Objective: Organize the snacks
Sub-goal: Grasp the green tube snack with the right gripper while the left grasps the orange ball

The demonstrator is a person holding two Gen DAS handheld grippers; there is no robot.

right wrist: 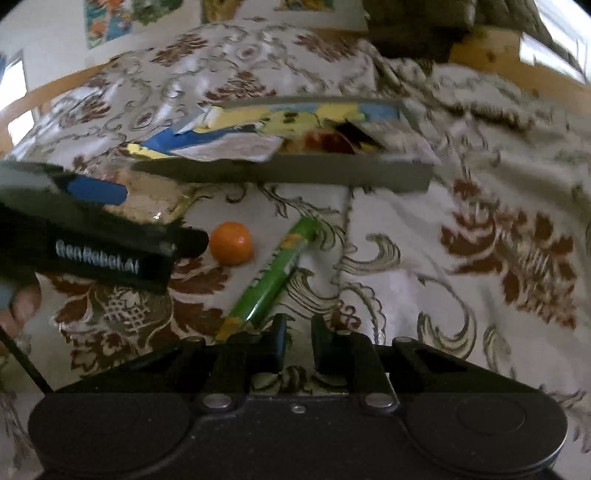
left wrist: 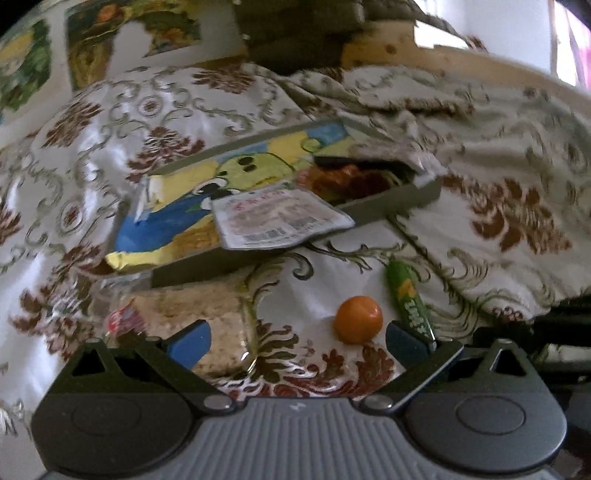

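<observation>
- Lying just ahead of the right gripper (right wrist: 298, 334), the green candy tube (right wrist: 275, 273) has its long axis running up and away to the right, near end beside the left finger; the jaws are shut on nothing.
- The left gripper (left wrist: 299, 334) gapes open, nearer the orange ball (left wrist: 357, 319) and the oat bar (left wrist: 199, 325).
- The grey tray (right wrist: 295, 177) of snacks sits beyond, on a patterned cloth (right wrist: 461, 258); pictures hang on the wall.

A white cloth (left wrist: 122, 122) with brown floral medallions and olive scrollwork covers the bench; it lies rumpled into folds (left wrist: 406, 96) toward the far right. A wooden edge (right wrist: 48, 92) shows beyond the cloth. Colourful pictures (left wrist: 92, 44) hang on the pale wall (right wrist: 48, 29) behind. Bright daylight enters at the upper right (left wrist: 569, 48).
</observation>
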